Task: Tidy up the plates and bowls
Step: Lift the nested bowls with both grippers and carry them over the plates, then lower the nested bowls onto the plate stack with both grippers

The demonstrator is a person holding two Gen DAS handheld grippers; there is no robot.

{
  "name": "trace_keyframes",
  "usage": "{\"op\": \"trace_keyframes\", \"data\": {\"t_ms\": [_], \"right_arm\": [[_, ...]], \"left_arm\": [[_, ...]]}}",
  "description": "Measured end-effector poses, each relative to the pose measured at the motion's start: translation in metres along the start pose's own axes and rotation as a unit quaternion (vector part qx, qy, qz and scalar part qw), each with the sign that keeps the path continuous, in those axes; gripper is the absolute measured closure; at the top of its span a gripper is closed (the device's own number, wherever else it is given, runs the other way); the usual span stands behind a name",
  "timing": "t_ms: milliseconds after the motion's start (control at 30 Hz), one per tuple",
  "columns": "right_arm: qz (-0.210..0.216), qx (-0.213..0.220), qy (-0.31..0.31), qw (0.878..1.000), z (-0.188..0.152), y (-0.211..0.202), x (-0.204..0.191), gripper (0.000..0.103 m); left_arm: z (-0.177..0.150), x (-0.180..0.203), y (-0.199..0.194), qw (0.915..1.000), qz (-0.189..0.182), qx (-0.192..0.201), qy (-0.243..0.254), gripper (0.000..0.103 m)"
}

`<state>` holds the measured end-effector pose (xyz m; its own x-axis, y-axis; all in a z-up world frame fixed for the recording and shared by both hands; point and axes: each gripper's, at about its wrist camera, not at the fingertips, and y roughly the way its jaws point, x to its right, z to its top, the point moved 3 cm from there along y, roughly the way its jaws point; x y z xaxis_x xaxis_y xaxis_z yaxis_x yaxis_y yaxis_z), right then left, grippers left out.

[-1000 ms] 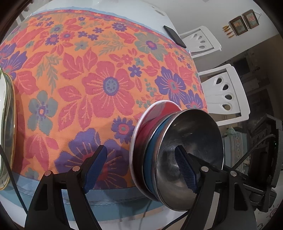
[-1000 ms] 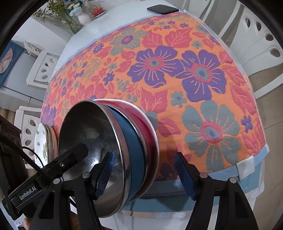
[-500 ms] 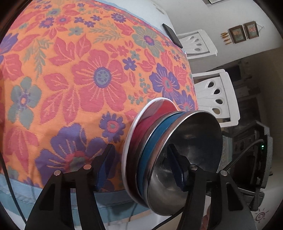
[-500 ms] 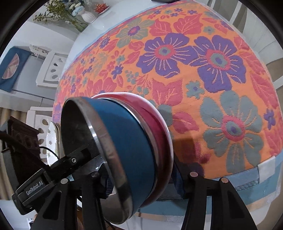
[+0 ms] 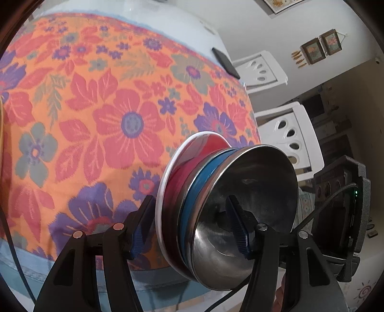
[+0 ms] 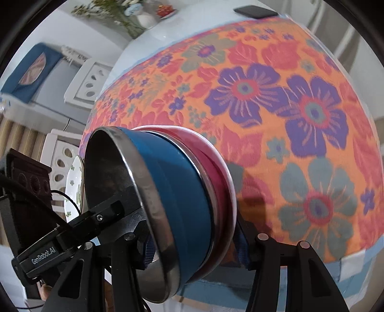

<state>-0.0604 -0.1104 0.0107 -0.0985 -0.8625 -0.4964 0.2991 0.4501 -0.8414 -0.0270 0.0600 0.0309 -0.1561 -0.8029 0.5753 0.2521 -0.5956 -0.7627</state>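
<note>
Two grippers clamp one nested stack of bowls from opposite sides, holding it tipped on edge over the near edge of the table (image 5: pixel 211 28). The left gripper (image 5: pixel 189 228) has one blue pad inside the steel bowl (image 5: pixel 252 199) and the other against the white rim of the red bowl (image 5: pixel 192 165), so its fingers are closed on the stack. The right gripper (image 6: pixel 194 244) grips likewise, one finger inside the steel bowl's mouth, the other behind the red bowl. A blue bowl (image 6: pixel 177 192) sits between the steel and red ones. The floral cloth (image 6: pixel 276 108) covers the table beneath. At the left, a patterned plate (image 6: pixel 73 189) shows behind the stack. A dark phone (image 6: pixel 254 11) lies at the far edge, white chairs (image 5: pixel 290 134) stand to the right.
</note>
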Motion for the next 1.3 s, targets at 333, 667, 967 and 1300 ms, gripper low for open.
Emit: {"op": "trace_keyframes", "data": {"t_ms": [333,667,967,1300], "right_arm": [[0.007,0.008,-0.054,0.998,0.025,-0.006,-0.058,0.051],[0.039,-0.002,-0.067,0.997,0.028,0.004,-0.175,0.051],[0.039,-0.028,-0.078,0.996,0.013,0.053,-0.277,0.051],[-0.002,-0.074,-0.065,0.995,-0.006,0.116,-0.307,0.051]], "left_arm": [[0.027,-0.010,-0.062,0.9973,0.026,0.067,-0.013,0.047],[0.047,-0.060,-0.169,0.9920,0.068,0.104,-0.019,0.047],[0.049,-0.146,-0.236,0.9903,0.083,0.104,-0.041,0.047],[0.042,-0.222,-0.231,0.9945,0.050,0.060,-0.070,0.047]]}}
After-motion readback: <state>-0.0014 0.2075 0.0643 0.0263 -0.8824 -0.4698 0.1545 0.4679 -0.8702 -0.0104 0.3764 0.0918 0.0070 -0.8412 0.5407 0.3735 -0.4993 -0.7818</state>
